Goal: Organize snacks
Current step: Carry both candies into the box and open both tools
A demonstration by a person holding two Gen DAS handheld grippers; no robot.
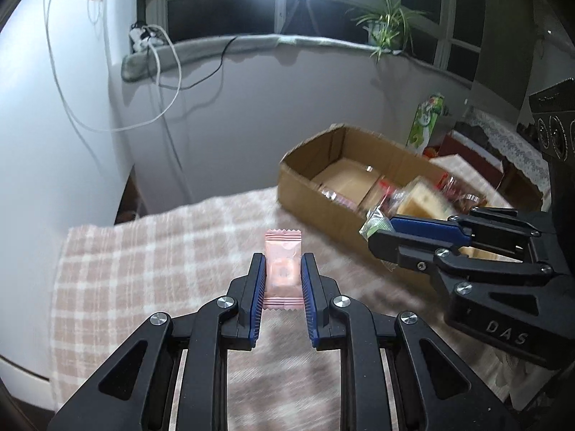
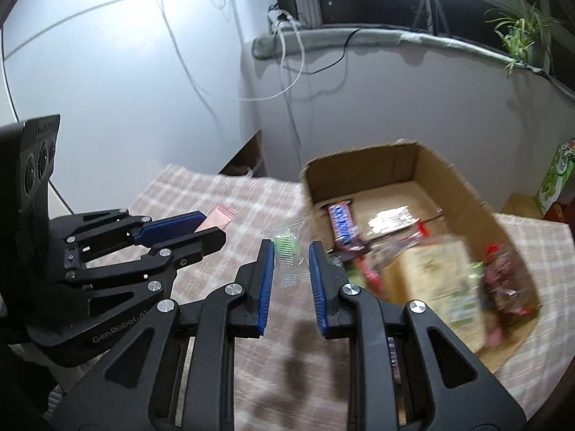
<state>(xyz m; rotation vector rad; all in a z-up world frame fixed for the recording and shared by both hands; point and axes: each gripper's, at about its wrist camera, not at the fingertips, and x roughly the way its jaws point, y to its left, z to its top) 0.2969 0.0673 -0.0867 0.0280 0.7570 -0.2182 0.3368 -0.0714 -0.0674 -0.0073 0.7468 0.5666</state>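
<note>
My left gripper is shut on a pink snack packet, held above the checked tablecloth. My right gripper is shut on a clear packet with a green snack, close to the left wall of the cardboard box. The box holds several snacks, among them a blue bar and a beige packet. In the left wrist view the right gripper holds the green packet at the box's near wall. In the right wrist view the left gripper holds the pink packet.
A green carton stands behind the box, also in the right wrist view. A white wall with hanging cables, a window ledge and a potted plant lie behind the table. The table's far edge is close.
</note>
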